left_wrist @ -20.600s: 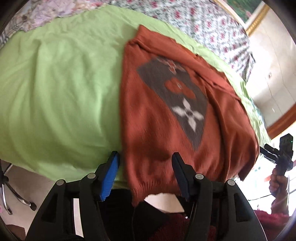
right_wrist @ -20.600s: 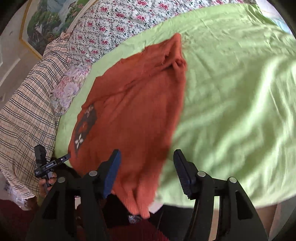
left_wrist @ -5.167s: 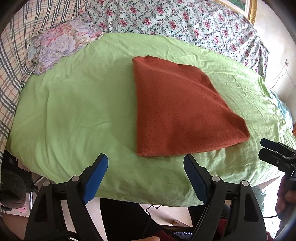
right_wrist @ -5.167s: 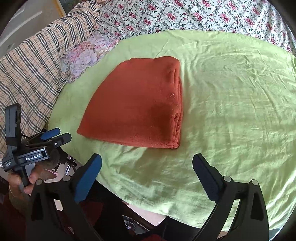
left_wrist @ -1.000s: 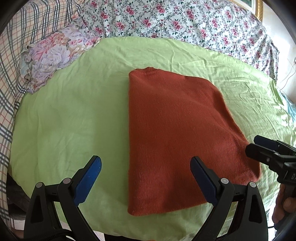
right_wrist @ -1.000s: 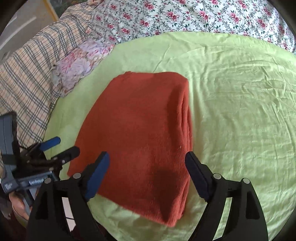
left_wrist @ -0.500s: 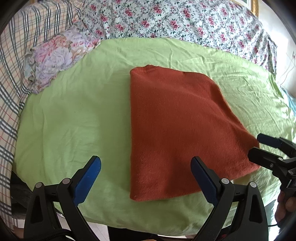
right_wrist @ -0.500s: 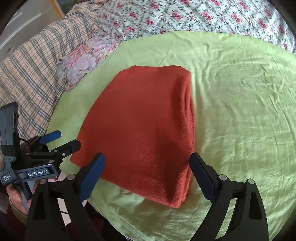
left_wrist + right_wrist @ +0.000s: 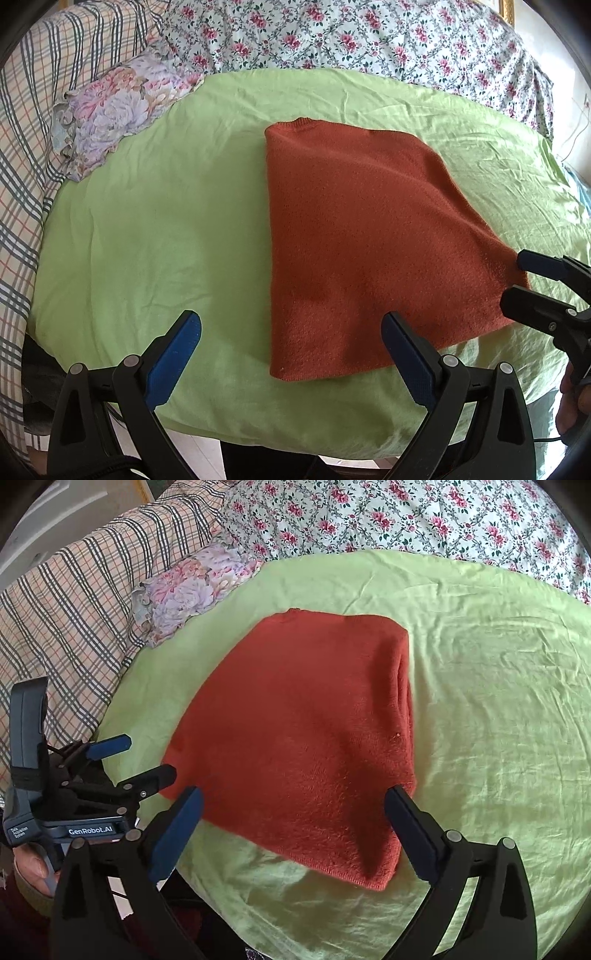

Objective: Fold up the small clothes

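the rust-orange sweater lies folded into a neat rectangle on the green sheet (its thick folded edge faces the right side). the left gripper and the right gripper both hover near its front edge, fingers spread wide, holding nothing.

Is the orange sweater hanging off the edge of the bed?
No, the folded orange sweater lies wholly on the green sheet, with sheet showing all around it.

Folded rust sweater flat on green sheet, right gripper wide apart above near edge, left gripper beside.
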`<state>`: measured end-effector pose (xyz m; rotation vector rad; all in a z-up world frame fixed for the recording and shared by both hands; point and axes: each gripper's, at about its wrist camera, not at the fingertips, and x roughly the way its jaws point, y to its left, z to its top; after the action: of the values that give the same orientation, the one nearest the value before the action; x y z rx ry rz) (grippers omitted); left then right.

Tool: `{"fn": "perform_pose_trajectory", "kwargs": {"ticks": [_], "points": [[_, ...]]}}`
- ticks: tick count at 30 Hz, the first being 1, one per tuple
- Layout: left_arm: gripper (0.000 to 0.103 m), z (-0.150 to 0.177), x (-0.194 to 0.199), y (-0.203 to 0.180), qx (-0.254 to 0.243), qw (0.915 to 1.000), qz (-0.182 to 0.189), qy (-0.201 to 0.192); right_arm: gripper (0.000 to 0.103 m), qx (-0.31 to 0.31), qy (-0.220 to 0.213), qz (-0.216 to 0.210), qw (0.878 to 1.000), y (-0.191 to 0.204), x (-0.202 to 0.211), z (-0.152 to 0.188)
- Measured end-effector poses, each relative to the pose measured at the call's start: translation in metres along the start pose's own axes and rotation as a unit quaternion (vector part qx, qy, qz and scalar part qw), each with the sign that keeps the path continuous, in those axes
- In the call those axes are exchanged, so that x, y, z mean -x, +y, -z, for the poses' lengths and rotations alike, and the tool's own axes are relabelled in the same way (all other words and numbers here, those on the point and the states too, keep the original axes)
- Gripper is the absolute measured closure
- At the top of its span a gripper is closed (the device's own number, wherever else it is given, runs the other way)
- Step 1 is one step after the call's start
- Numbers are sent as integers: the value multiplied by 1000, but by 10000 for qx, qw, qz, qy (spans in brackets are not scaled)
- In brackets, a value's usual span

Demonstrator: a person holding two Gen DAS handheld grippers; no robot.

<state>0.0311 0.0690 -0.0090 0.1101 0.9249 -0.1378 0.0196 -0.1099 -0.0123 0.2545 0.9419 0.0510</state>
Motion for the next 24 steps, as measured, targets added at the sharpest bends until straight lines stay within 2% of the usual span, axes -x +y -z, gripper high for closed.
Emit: {"fn": "perform_pose_trajectory", "kwargs": {"ticks": [24], "points": [[5,-6,-6,-5,-66,9999,104,1,4,-22,61,9,10000,6,-8,3]]}}
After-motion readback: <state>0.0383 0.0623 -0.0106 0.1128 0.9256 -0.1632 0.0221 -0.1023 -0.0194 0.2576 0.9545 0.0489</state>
